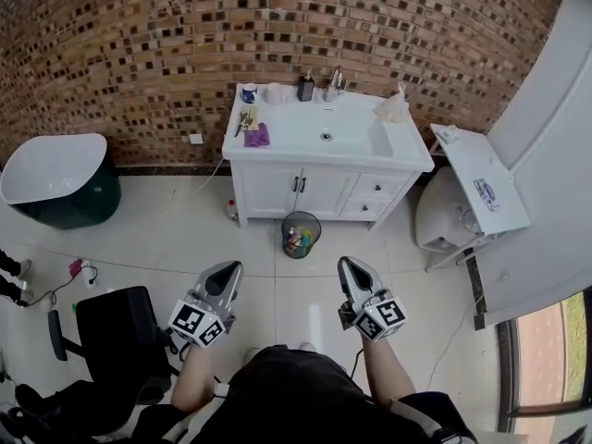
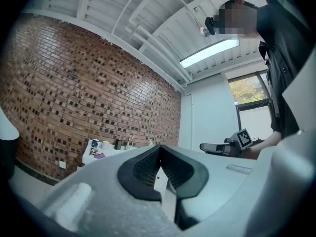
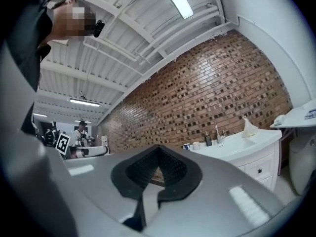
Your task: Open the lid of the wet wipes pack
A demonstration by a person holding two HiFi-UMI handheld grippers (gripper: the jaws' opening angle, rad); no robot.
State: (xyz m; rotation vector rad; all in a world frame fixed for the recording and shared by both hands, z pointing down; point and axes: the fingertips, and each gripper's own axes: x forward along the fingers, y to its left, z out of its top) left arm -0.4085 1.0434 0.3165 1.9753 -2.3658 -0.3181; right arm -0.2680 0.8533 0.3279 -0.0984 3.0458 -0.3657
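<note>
White with a blue mark, apparently the one wet wipes pack (image 1: 487, 195) lies on the side shelf (image 1: 465, 162). Two grippers, left gripper (image 1: 227, 272) and right gripper (image 1: 350, 269), hang well apart from it, jaws closed, empty.

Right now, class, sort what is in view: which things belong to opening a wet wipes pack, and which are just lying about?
For the job: left gripper, shut, empty; right gripper, shut, empty. The wipes pack itself cannot be picked out with certainty.

Lying about: waste bin, purple cloth, blue cup, dark bottle, black chair, bathtub.
</note>
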